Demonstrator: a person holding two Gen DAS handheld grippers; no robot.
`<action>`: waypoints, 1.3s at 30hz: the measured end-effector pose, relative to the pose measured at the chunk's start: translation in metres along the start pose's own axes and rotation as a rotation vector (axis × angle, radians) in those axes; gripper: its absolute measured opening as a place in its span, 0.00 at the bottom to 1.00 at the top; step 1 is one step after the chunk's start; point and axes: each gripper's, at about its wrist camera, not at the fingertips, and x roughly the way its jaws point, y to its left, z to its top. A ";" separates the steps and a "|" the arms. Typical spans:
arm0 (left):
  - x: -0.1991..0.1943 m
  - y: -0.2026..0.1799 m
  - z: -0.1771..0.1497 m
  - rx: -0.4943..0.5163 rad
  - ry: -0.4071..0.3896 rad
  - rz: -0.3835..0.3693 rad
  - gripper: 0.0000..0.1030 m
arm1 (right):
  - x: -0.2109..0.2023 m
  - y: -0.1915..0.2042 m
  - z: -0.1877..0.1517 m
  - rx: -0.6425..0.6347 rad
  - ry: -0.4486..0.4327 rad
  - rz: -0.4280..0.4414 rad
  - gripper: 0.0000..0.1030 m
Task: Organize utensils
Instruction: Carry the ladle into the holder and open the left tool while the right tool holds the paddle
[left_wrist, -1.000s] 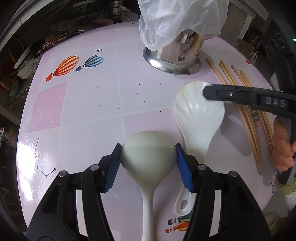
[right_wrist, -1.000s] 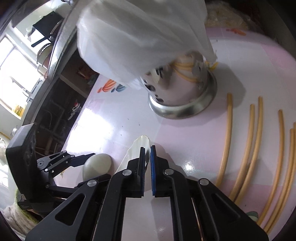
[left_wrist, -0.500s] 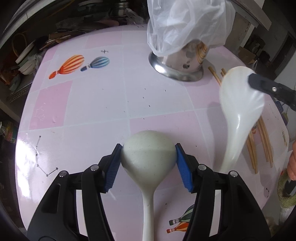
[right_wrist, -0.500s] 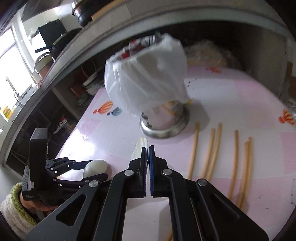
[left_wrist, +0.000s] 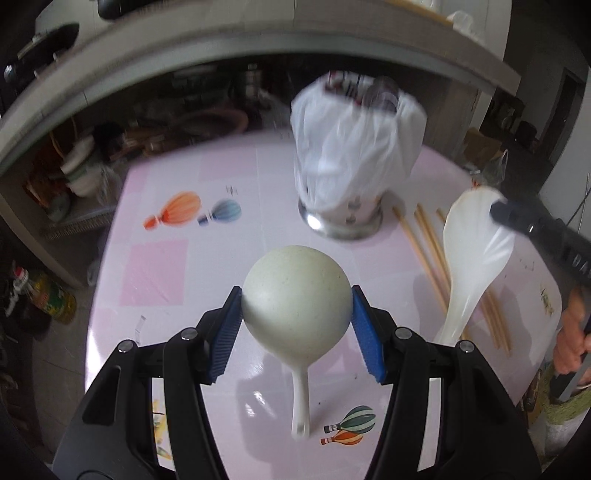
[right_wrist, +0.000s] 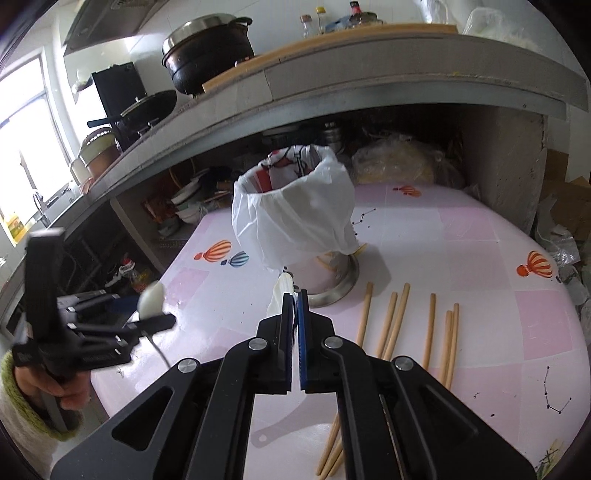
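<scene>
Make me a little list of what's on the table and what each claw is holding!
left claw: shut on the speckled rice spoon, gripped by its bowl, lifted off the table
right claw: shut on the white rice spoon, pinched at its bowl edge, handle hanging down
holder: steel utensil holder covered by a white plastic bag
chopsticks: lying loose on the pink table, right of the holder
</scene>
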 end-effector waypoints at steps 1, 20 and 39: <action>-0.008 -0.001 0.004 0.005 -0.019 0.008 0.53 | -0.003 -0.001 0.000 0.003 -0.007 0.004 0.03; -0.113 -0.021 0.126 0.063 -0.320 0.033 0.53 | -0.035 -0.022 0.001 0.065 -0.070 0.057 0.03; 0.018 -0.053 0.202 0.092 -0.233 -0.005 0.53 | -0.012 -0.031 0.002 0.100 -0.023 0.075 0.03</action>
